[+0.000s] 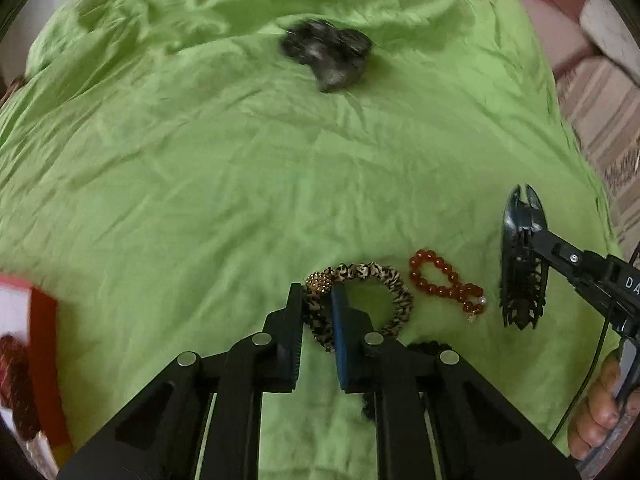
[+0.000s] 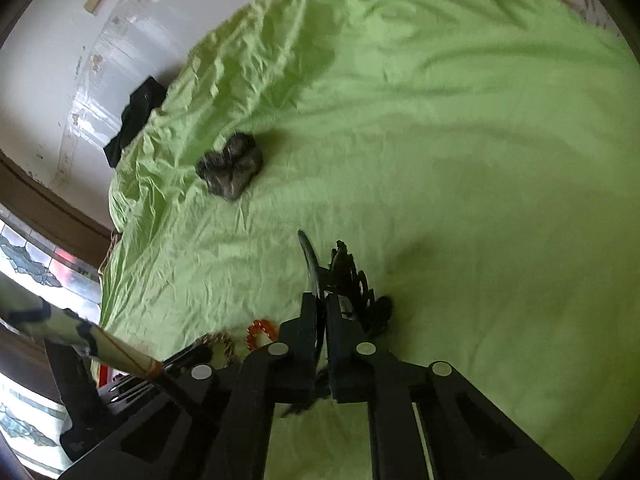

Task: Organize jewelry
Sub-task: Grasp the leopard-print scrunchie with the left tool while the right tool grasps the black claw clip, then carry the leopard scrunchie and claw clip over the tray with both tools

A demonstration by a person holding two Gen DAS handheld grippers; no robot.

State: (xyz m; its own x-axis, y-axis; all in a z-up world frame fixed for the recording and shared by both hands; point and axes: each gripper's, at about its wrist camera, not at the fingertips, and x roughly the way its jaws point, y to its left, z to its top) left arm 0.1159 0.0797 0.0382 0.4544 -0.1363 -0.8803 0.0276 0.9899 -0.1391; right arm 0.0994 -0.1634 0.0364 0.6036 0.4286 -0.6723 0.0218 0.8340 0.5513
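We find the work surface to be a bed covered by a creased green sheet (image 1: 200, 184). Near its close edge three pieces lie in a row: a leopard-print scrunchie (image 1: 372, 280) with a gold bead ball (image 1: 319, 282), a red bead bracelet (image 1: 444, 280) just beside it to the right, and a black hair claw (image 1: 520, 256) further right.

The left gripper (image 1: 316, 320) points steeply down at the scrunchie. Its fingers (image 1: 294, 332) stand narrow and pinch the scrunchie's left side just below the gold ball; the fabric band is squeezed between the pads.

The right gripper (image 2: 323, 324) is closed on the hair claw (image 2: 352, 280). In its own view the two fingers are pressed nearly together, with part of the claw caught between them and the toothed half projecting ahead and to the right. In the left view the claw stands on end, its lower end at the sheet.

Farther up the sheet, well apart from the row, lies a dark crumpled item (image 1: 324, 56), too blurred to identify. A red and white box (image 1: 24, 344) sits at the left edge. A hand (image 1: 596, 404) grips the right tool's handle.
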